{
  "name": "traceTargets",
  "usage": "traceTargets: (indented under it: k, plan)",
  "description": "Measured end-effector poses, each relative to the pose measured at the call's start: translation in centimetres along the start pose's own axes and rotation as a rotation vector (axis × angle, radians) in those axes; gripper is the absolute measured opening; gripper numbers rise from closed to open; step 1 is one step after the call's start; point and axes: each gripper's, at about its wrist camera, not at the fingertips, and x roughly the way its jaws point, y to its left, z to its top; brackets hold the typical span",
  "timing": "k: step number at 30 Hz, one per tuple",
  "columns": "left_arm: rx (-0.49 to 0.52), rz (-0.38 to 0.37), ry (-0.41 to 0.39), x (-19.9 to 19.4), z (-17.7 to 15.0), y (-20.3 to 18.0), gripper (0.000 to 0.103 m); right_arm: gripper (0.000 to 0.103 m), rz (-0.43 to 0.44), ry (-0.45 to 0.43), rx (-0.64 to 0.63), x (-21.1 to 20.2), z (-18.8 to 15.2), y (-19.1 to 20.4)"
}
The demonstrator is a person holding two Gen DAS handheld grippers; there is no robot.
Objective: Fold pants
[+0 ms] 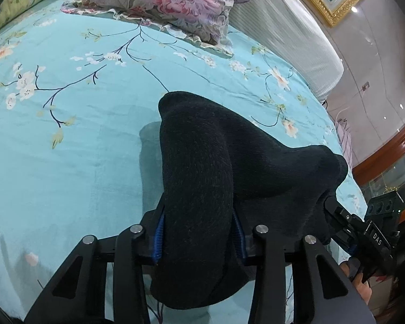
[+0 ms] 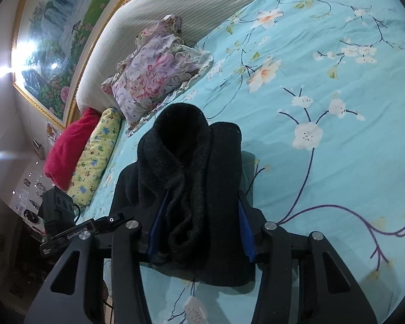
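We are in a home bedroom. We see a bed (image 1: 81,148) under a turquoise sheet printed with blossom branches, a floral pillow (image 1: 170,2) and a yellow patterned bolster (image 2: 97,159) at its head, a red blanket (image 2: 70,148) beside them, a padded ribbed headboard (image 2: 175,2), and a gold-framed landscape painting (image 2: 56,35) on the wall above.

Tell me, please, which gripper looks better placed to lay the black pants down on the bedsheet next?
Neither clearly; I lean left. Both the left gripper and right gripper clamp the black pants above the turquoise bedsheet. The left's fabric hangs smoother, the right's is bunched.
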Motion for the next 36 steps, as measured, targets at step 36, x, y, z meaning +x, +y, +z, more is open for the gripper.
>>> traceTargets:
  k: [36]
  plan:
    - [0.004, 0.021, -0.169, -10.2, -1.6, 0.9, 0.032, 0.046, 0.049, 0.013, -0.117, -0.4, -1.2, 7.8]
